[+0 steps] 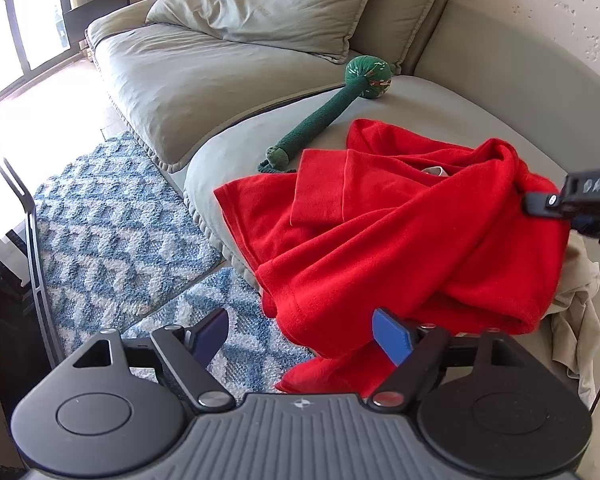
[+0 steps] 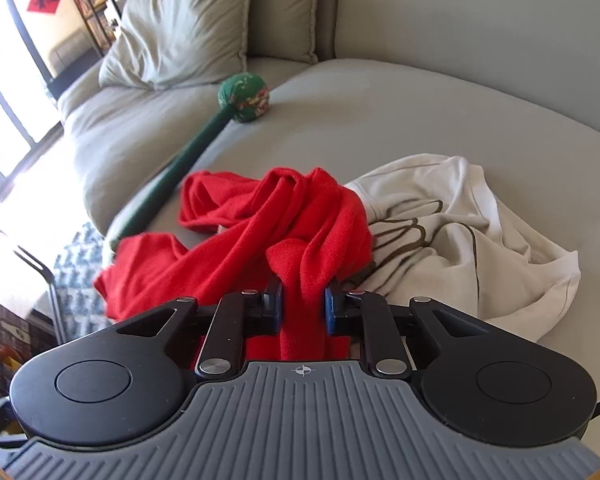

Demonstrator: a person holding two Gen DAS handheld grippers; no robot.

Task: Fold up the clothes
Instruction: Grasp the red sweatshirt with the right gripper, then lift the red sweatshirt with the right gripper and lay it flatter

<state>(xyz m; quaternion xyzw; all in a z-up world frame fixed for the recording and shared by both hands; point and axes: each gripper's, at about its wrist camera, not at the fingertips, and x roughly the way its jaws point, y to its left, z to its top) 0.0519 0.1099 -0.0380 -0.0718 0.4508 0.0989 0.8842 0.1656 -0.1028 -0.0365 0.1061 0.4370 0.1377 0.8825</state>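
The red garment (image 1: 400,236) lies crumpled on the rounded grey seat of the sofa (image 1: 480,92), bunched into thick twisted folds, with one flat panel spread toward the seat's front edge and a lower corner hanging over that edge above the rug (image 1: 112,216). In the right wrist view the same red cloth (image 2: 260,216) rises in a ridge straight into the right gripper (image 2: 303,306) — its two blue pads are drawn close together and pinch a vertical fold of the fabric between them, so this gripper is clamped on the garment. From the left wrist view that gripper appears as a dark tip (image 1: 556,204) pressed against the far right side of the red heap.

The left gripper (image 1: 304,336) hangs just off the sofa's front edge with its fingers spread wide — the hanging red corner sits beside its right pad, yet nothing is pinched between the pads.

Just beside the red garment, on its right, a cream garment (image 2: 472,232) with dark line markings lies rumpled on the same seat, touching the red cloth. Behind both, a green fabric mallet-shaped object (image 2: 204,136) lies slanted across the seat, its round head near a loose grey cushion (image 2: 188,28).
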